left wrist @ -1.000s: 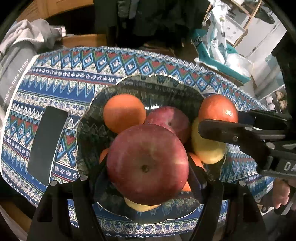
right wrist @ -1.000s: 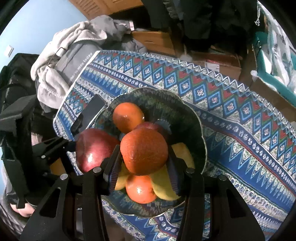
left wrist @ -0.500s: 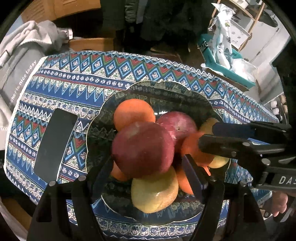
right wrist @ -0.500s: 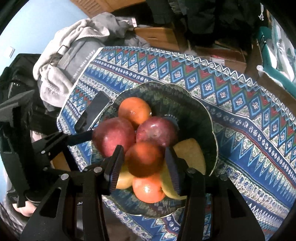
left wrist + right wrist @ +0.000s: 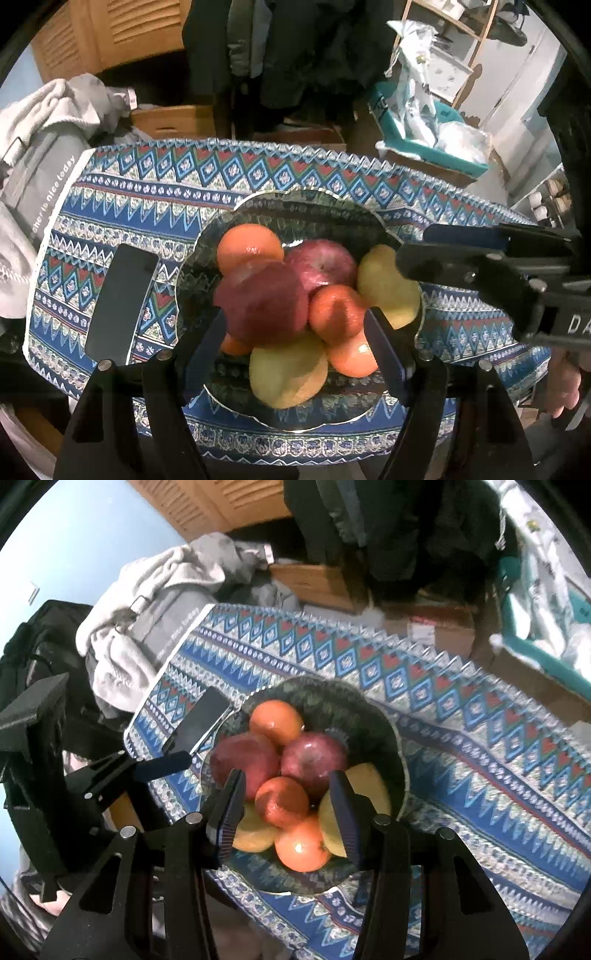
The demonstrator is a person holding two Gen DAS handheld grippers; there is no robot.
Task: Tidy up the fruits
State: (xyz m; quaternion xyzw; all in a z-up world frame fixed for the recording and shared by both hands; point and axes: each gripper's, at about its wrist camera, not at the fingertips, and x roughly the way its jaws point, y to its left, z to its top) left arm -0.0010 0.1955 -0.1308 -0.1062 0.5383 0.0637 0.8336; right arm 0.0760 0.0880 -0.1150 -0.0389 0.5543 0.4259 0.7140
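The fruits sit piled in a bowl (image 5: 295, 206) of dark glass w/ a wavy scalloped rim, near the middle of the table. On the pile: a big dark red apple (image 5: 264, 304) w/ matte skin, a 2nd apple (image 5: 325, 264) shinier and streaked, behind it; a smooth round orange (image 5: 249, 249) at the far side, a small orange (image 5: 334, 314) in the middle, and two yellowish pears (image 5: 288, 371), dull and lumpy, at the near and right side. Left gripper (image 5: 295, 339) is spread wide, nothing between its black fingers, just above the near fruits; the big apple lies on the pile, apart from both fingers. Right gripper (image 5: 286, 805) is also spread, no fruit clamped, over the small orange. The table has a woven cloth (image 5: 155, 184), blue w/ zigzag and diamond bands. A flat black phone (image 5: 122, 302) lies left of the bowl. Around: grey clothes (image 5: 40, 122), cardboard boxes (image 5: 173, 120), wood louvre doors (image 5: 110, 33), a teal bin (image 5: 428, 147).
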